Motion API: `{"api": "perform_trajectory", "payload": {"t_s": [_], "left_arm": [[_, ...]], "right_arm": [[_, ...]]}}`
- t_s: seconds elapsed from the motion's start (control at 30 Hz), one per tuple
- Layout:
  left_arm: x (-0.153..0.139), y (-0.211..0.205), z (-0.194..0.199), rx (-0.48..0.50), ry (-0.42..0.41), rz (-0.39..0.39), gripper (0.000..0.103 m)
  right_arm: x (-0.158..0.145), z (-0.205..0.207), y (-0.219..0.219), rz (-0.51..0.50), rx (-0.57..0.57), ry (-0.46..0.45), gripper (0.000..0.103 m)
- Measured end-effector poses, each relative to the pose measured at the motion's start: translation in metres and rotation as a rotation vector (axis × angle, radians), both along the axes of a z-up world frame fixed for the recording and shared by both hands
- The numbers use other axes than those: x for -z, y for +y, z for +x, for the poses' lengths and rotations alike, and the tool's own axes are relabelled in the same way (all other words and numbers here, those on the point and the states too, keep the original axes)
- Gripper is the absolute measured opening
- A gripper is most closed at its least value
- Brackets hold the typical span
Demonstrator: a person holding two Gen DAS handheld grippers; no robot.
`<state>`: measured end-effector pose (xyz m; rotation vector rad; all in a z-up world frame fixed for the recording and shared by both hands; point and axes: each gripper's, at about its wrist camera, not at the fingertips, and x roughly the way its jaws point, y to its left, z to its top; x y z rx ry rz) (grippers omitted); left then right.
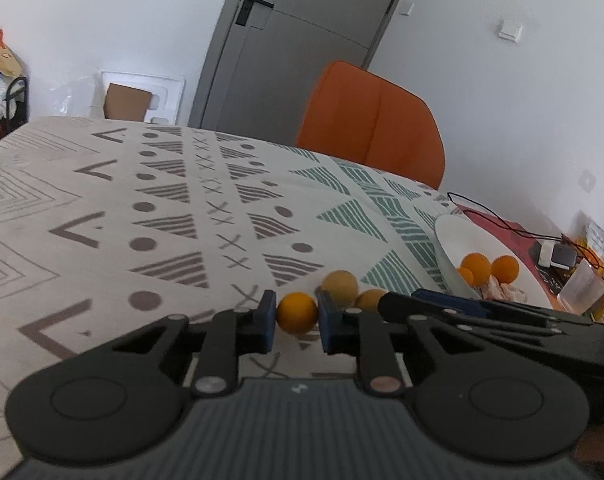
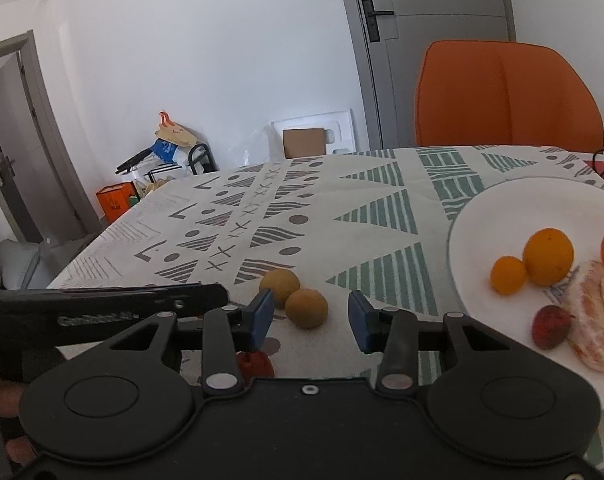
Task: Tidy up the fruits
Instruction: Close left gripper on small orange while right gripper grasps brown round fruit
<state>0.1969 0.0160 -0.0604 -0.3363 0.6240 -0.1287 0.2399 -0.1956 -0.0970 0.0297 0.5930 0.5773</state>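
Observation:
My left gripper [image 1: 297, 316] is shut on a small orange fruit [image 1: 297, 313], just above the patterned tablecloth [image 1: 181, 216]. Two brownish round fruits [image 1: 340, 286] [image 1: 370, 299] lie right behind it. In the right wrist view my right gripper [image 2: 312, 318] stands open. One brownish fruit [image 2: 306, 308] lies between its blue fingers [image 2: 261, 314] without touching them, and the other brownish fruit [image 2: 279, 286] sits beside the left finger. A red fruit [image 2: 255, 364] lies half hidden under the gripper. The white plate [image 2: 502, 208] at the right holds three oranges [image 2: 548, 256], peeled segments [image 2: 590, 320] and a red fruit [image 2: 550, 327].
An orange chair [image 2: 506, 96] stands behind the table's far edge. Beyond the plate [image 1: 458, 236] lie a red mat [image 1: 498, 226], black cables, a small device [image 1: 558, 256] and a clear cup [image 1: 582, 288]. My left gripper's body [image 2: 141, 300] reaches in from the left.

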Motion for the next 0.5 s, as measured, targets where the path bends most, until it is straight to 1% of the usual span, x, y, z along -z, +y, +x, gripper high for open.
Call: {"api": "perform_trajectory", "payload": {"t_s": [0.3, 0.37, 0.43, 0.5], "left_arm": [[-0.007, 0.016, -0.011, -0.042, -0.016, 0.008, 0.02], [-0.008, 0.02, -0.014, -0.052, -0.019, 0.007, 0.02], [-0.011, 0.023, -0.017, -0.06, -0.029, 0.004, 0.02], [-0.014, 0.024, -0.018, -0.062, -0.035, 0.004, 0.02]], "right_arm": [[0.001, 0.006, 0.016, -0.035, -0.009, -0.003, 0.042], [0.006, 0.01, 0.023, -0.076, -0.007, 0.019, 0.024], [0.004, 0.008, 0.023, -0.079, 0.001, 0.023, 0.025], [-0.003, 0.001, 0.021, -0.074, -0.004, -0.004, 0.025]]}}
